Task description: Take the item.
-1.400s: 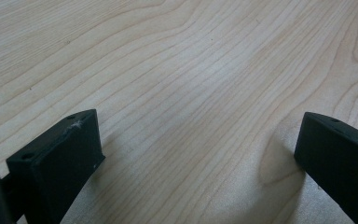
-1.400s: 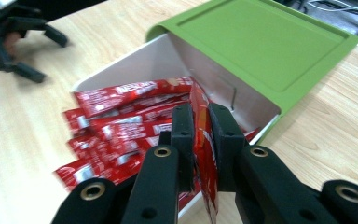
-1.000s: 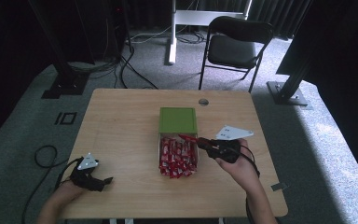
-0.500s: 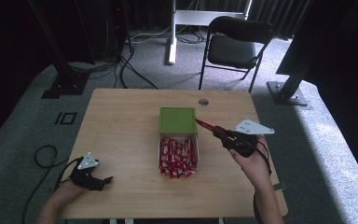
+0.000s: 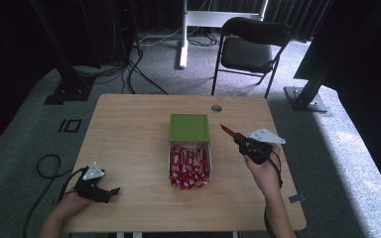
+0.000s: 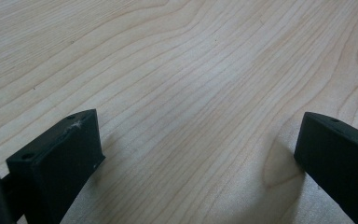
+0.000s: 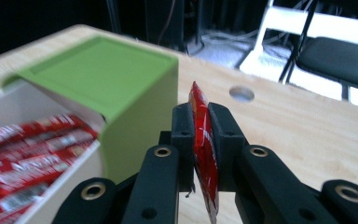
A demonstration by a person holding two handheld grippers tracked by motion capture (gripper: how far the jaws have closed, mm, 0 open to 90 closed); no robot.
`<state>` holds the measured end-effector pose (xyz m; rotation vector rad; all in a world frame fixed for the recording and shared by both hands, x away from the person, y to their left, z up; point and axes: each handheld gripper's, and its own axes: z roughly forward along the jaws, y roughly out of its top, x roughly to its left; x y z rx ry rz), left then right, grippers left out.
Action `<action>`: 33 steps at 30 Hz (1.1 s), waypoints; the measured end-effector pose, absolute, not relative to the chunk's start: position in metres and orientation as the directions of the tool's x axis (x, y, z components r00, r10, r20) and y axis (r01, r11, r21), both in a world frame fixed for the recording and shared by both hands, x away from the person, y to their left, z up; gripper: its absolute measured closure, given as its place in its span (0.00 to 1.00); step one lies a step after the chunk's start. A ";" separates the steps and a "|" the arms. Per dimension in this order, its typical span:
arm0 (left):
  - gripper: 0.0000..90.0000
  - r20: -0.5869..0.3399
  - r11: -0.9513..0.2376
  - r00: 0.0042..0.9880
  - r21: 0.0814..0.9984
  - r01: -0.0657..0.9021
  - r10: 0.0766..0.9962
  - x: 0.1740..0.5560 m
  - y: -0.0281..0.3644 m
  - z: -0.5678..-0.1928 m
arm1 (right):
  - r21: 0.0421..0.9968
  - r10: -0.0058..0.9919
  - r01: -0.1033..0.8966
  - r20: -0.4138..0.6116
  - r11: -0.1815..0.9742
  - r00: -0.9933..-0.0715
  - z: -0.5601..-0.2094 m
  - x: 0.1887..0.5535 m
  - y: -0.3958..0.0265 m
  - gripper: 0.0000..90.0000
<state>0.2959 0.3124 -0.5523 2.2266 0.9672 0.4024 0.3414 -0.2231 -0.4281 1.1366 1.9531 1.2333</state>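
Note:
A white box [image 5: 170,159] with a green lid [image 5: 189,127] slid toward the far side stands mid-table, filled with several red candy packets [image 5: 190,166]. My right gripper [image 5: 234,135] is held above the table just right of the lid, shut on one red packet [image 5: 227,131]. In the right gripper view the packet [image 7: 202,140] stands on edge between the pads, with the green lid [image 7: 105,77] close on the left. My left gripper [image 5: 110,192] rests on the table near the front left corner, jaws wide apart over bare wood [image 6: 191,93].
The wooden table [image 5: 129,134] has a round cable hole [image 5: 216,108] near its far edge. A black folding chair [image 5: 250,49] stands behind the table. Cables and stand feet lie on the grey carpet beyond.
My right gripper has lifted a red packet out of the box and carried it right and toward the far side, beside the green lid. The left gripper has stayed put.

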 end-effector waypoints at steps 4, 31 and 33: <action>0.02 0.016 -0.503 0.678 0.683 0.529 0.735 0.296 0.312 -0.552 | 0.890 0.891 0.396 -0.024 0.225 -0.452 -0.450 0.352 -0.219 0.91; 0.02 0.016 -0.503 0.678 0.683 0.529 0.735 0.296 0.312 -0.552 | 0.839 0.931 0.478 -0.086 0.260 -0.356 -0.538 0.364 -0.180 0.90; 0.02 0.016 -0.503 0.678 0.684 0.529 0.735 0.296 0.312 -0.552 | 0.831 0.936 0.504 -0.053 0.234 -0.347 -0.543 0.364 -0.181 0.89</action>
